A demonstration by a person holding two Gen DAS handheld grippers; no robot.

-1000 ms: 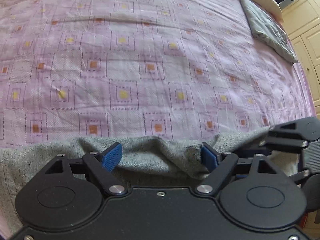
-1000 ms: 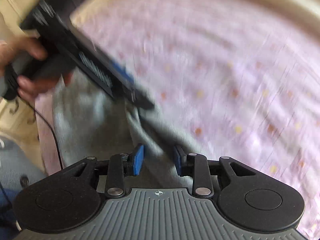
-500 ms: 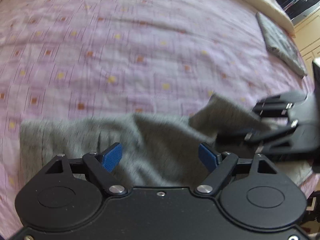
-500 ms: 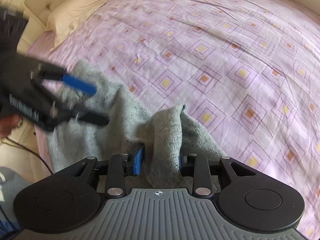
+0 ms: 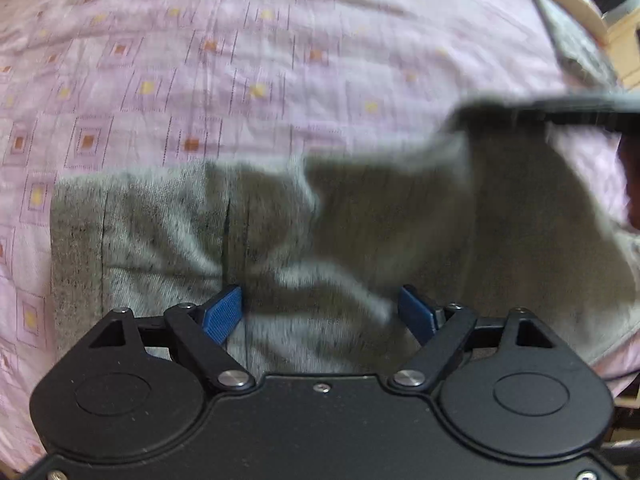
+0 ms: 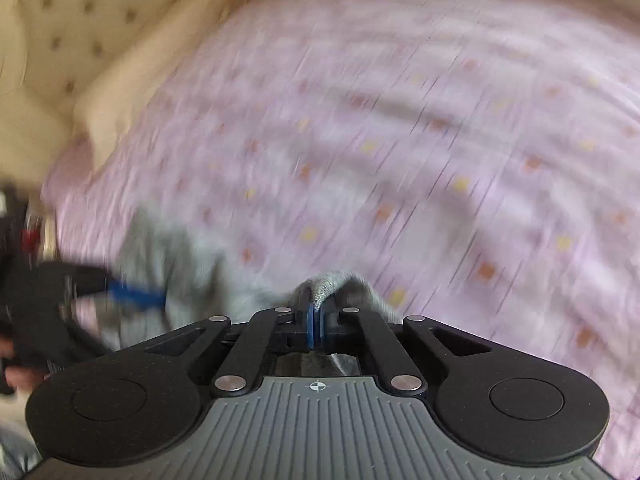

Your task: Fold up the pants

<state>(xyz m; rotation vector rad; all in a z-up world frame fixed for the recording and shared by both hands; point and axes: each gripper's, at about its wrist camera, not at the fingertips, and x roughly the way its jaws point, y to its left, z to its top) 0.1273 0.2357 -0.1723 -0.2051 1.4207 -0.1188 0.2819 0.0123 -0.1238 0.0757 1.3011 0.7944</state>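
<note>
The pants (image 5: 360,216) are grey, flecked knit cloth, soft and matt. The bedsheet (image 5: 240,80) beneath is thin pink woven cloth, matt and faintly creased. The left tongs (image 5: 320,312) are matt black plastic with shiny metal rivets and ribbed blue pads (image 5: 222,314). The right tongs (image 6: 316,326) have a ridged grey plastic cover. The headboard (image 6: 60,20) is cream, buttoned upholstery.

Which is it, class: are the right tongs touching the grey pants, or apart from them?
Touching. The right wrist view shows the right tongs shut, with a fold of the grey pants pinched between their blue pads.
</note>
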